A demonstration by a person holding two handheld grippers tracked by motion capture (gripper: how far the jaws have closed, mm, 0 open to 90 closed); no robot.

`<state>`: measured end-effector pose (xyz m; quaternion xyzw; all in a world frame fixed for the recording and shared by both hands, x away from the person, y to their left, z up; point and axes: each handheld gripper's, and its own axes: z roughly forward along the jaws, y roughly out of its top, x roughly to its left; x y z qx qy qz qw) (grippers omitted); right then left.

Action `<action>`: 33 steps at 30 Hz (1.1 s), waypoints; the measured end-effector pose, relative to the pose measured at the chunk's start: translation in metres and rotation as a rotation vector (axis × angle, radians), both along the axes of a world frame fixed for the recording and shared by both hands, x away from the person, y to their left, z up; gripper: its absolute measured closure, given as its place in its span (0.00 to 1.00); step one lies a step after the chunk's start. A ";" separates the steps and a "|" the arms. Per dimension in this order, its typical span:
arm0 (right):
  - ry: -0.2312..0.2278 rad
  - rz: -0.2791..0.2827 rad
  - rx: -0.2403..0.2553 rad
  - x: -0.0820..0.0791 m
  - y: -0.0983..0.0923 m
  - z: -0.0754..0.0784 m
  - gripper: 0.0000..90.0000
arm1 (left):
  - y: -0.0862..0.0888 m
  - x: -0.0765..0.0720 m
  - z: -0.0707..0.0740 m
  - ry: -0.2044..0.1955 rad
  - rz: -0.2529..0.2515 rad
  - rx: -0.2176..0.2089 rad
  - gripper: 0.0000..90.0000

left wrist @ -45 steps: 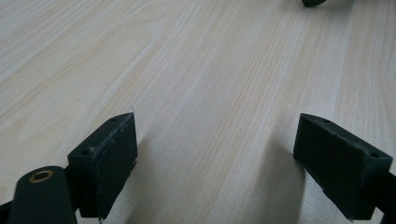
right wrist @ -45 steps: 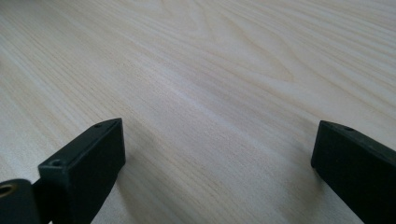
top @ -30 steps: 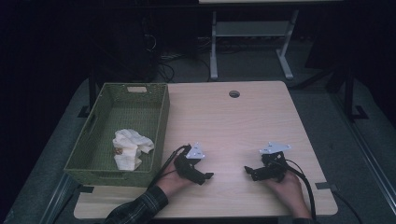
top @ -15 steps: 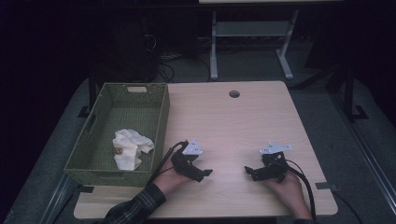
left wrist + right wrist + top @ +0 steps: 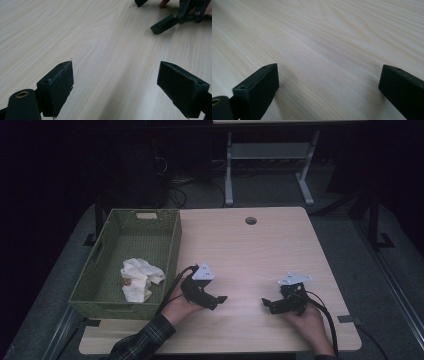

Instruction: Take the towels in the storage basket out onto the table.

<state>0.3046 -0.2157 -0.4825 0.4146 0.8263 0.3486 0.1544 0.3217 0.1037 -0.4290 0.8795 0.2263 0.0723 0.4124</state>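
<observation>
My left gripper rests low on the wooden table, just right of a green woven basket. Its jaws point right and stand wide apart, and in the left gripper view nothing but bare wood lies between them. The right gripper sits near the front right of the table, jaws pointing left toward the other one. It is open too, over bare wood. A crumpled white cloth lies inside the basket. The right gripper's jaws appear far off in the left gripper view.
A round cable hole sits near the table's far edge. Behind the table stands a pale desk frame on a dark floor with cables. The table's front edge runs close below both hands.
The left gripper has shifted slightly away from the front edge. The right gripper, basket and cloth have stayed in place.
</observation>
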 end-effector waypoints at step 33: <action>0.001 0.000 0.001 0.000 0.000 0.000 0.03 | 0.003 0.003 0.051 -0.036 -0.058 -0.035 0.15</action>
